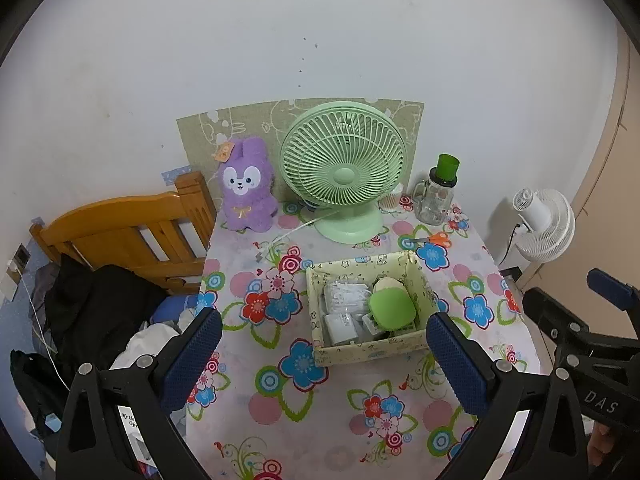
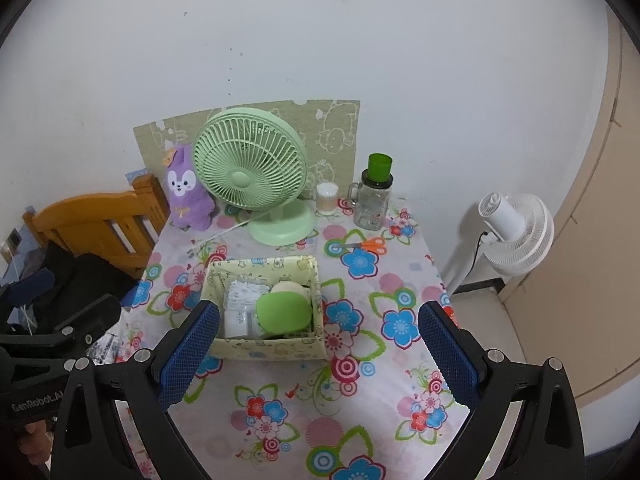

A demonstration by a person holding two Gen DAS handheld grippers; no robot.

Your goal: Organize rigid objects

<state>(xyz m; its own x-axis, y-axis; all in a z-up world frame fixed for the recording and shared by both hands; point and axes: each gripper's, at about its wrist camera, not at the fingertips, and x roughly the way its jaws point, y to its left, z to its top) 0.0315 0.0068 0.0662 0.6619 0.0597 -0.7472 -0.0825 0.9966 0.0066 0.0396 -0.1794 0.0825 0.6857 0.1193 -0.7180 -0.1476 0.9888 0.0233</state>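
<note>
Against the wall, the tabletop (image 1: 320,420) with its flowered cloth was seen carrying a green desk fan (image 1: 340,160) and a purple plush rabbit (image 1: 246,188) at the back, probably parked there to keep the front free. Nearer the middle, the patterned storage box (image 1: 372,348) had been set within easy reach, with the green oval case (image 1: 390,306) and white chargers (image 1: 340,326) gathered inside. Orange-handled scissors (image 1: 436,239) were left loose beyond it. Both the left gripper (image 1: 324,356) and the right gripper (image 2: 318,348) were held spread apart, nothing grasped, hovering before the box.
</note>
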